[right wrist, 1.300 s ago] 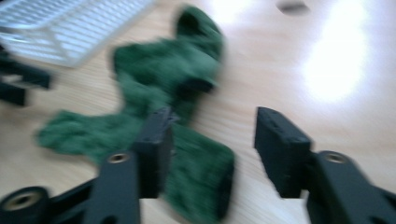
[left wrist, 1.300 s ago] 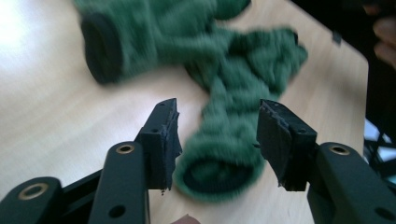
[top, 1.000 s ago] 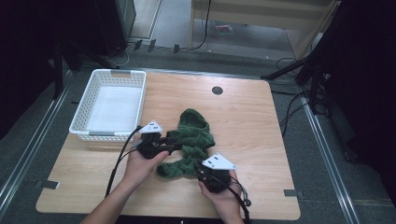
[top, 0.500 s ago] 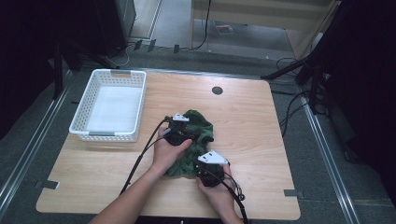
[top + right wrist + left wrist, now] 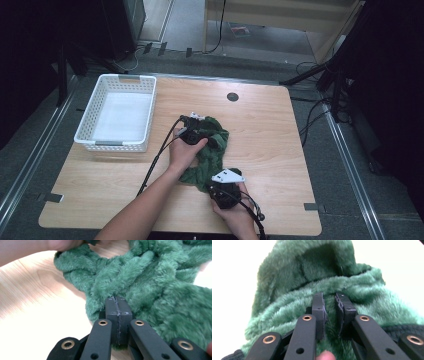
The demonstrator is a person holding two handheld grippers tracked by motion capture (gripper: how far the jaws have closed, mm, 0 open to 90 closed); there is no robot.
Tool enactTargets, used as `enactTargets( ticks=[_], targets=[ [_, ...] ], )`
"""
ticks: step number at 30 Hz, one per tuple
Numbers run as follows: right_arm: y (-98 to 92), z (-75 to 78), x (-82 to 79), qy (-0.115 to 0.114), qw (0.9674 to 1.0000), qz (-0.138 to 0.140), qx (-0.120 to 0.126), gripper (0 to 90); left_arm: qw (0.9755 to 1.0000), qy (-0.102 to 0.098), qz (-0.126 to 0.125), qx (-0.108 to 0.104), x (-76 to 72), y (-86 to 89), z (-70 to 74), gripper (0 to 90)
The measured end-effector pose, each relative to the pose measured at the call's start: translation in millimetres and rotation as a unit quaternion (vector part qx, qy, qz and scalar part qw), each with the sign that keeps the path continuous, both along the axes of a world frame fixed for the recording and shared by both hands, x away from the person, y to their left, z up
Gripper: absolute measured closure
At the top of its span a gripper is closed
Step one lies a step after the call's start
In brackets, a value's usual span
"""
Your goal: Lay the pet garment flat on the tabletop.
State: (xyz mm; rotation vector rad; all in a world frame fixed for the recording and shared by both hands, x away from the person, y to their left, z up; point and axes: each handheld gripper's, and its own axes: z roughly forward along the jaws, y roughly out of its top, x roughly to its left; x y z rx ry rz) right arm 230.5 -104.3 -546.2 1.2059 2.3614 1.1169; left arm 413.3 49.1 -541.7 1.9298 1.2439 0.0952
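Note:
A green fleece cloth (image 5: 207, 160) lies bunched on the wooden table (image 5: 280, 150). My left gripper (image 5: 212, 139) is at the cloth's far end, held in a hand that reaches in from the lower left. Its jaws have just been closing. In the left gripper view they (image 5: 329, 300) stand a narrow gap apart, with a ridge of the green cloth (image 5: 312, 267) pinched between the pads. My right gripper (image 5: 216, 172) is at the cloth's near edge. In the right gripper view its pads (image 5: 116, 302) meet, tips buried in the edge of the cloth (image 5: 160, 290).
A white slatted basket (image 5: 115, 146) stands empty at the table's left. A round dark hole (image 5: 232, 96) sits near the far edge. Bare wood (image 5: 37, 302) lies left of the cloth. Cables trail from both grippers toward the near edge.
The left hand has moved right from the cloth's left side onto its far end. The cloth has been gathered tighter. The right hand has stayed at the near edge.

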Motion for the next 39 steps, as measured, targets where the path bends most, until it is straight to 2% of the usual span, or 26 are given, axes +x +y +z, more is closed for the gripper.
enactTargets(
  ticks=[2, 4, 6, 7, 9, 10, 13, 14, 17, 19, 20, 22, 23, 25, 27, 29, 31, 33, 34, 36, 39],
  targets=[
    [-2.9, 1.8, 2.2, 0.006, 0.9999, 0.002, 0.008, 88.6, 0.9999, -0.008, -0.013, -0.007, -0.3, -1.7, 0.3, 76.0],
    [-8.9, 7.8, 3.4, 0.010, 0.9992, 0.007, 0.039, 79.3, 0.9994, -0.010, -0.025, -0.020, -3.2, -0.2, 4.4, 70.3],
    [-17.5, 23.5, 2.0, -0.013, 0.9980, 0.011, 0.062, 74.9, 0.9986, -0.015, -0.031, -0.040, -7.1, 5.2, 12.8, 63.2],
    [-22.7, 33.5, 2.8, -0.033, 0.9972, 0.007, 0.067, 72.9, 0.9981, -0.021, -0.030, -0.049, -9.6, 8.5, 17.7, 61.0],
    [-33.7, 52.8, 11.3, -0.066, 0.9946, -0.022, 0.078, 68.8, 0.9970, -0.034, -0.035, -0.060, -14.2, 15.2, 28.0, 58.0],
    [-38.6, 60.5, 18.6, -0.075, 0.9932, -0.041, 0.079, 68.0, 0.9965, -0.040, -0.034, -0.066, -16.7, 19.0, 32.5, 56.7],
    [-44.8, 73.3, 46.9, -0.080, 0.9895, -0.085, 0.085, 65.4, 0.9952, -0.055, -0.022, -0.077, -24.2, 33.6, 41.7, 57.5],
    [-43.5, 73.8, 56.9, -0.076, 0.9898, -0.089, 0.081, 65.7, 0.9954, -0.055, -0.016, -0.076, -26.5, 38.4, 42.4, 58.2],
    [-29.8, 65.8, 83.0, -0.056, 0.9945, -0.079, 0.039, 59.0, 0.9967, -0.050, 0.005, -0.064, -30.3, 50.7, 37.3, 64.4],
    [-19.4, 56.9, 95.7, -0.048, 0.9957, -0.079, 0.000, 55.3, 0.9976, -0.037, 0.011, -0.058, -30.6, 55.4, 31.5, 67.3],
    [-15.4, 52.0, 100.9, -0.041, 0.9962, -0.075, -0.015, 56.1, 0.9980, -0.032, 0.010, -0.053, -30.4, 55.6, 28.6, 68.2],
    [-12.1, 44.3, 106.7, -0.042, 0.9945, -0.083, -0.049, 73.2, 0.9991, -0.026, 0.004, -0.033, -30.1, 54.0, 23.8, 68.4],
    [-13.6, 42.4, 108.0, -0.045, 0.9939, -0.083, -0.056, 79.6, 0.9995, -0.023, 0.003, -0.023, -30.0, 53.2, 21.5, 68.9],
    [-23.0, 41.1, 110.0, -0.046, 0.9927, -0.101, -0.046, 84.8, 0.9998, -0.013, 0.005, -0.010, -29.3, 51.8, 16.6, 70.9],
    [-36.3, 38.7, 112.1, -0.038, 0.9909, -0.128, -0.021, 85.5, 1.0000, -0.008, 0.002, 0.003, -29.8, 50.9, 11.9, 73.2],
    [-50.2, 33.4, 114.4, -0.019, 0.9887, -0.149, 0.002, 85.4, 0.9999, -0.005, 0.005, 0.014, -31.2, 49.2, 7.3, 74.8],
    [-62.6, 25.7, 116.8, -0.002, 0.9860, -0.166, 0.009, 85.2, 0.9998, -0.002, 0.007, 0.021, -32.6, 48.8, 3.2, 76.7],
    [-73.3, 18.2, 118.9, 0.018, 0.9832, -0.181, 0.015, 85.1, 0.9998, -0.002, 0.011, 0.014, -33.4, 49.5, 0.5, 77.4],
    [-78.1, 15.0, 119.3, 0.022, 0.9822, -0.185, 0.018, 85.2, 0.9998, -0.001, 0.013, 0.014, -33.4, 49.8, 0.6, 77.4],
    [-84.3, 9.8, 119.3, 0.032, 0.9828, -0.180, 0.025, 85.7, 0.9998, 0.000, 0.014, 0.013, -33.5, 49.3, 0.6, 77.4],
    [-89.8, 6.2, 117.5, 0.033, 0.9839, -0.174, 0.026, 85.0, 0.9998, 0.000, 0.012, 0.013, -33.9, 49.5, 1.4, 75.9]
  ],
)
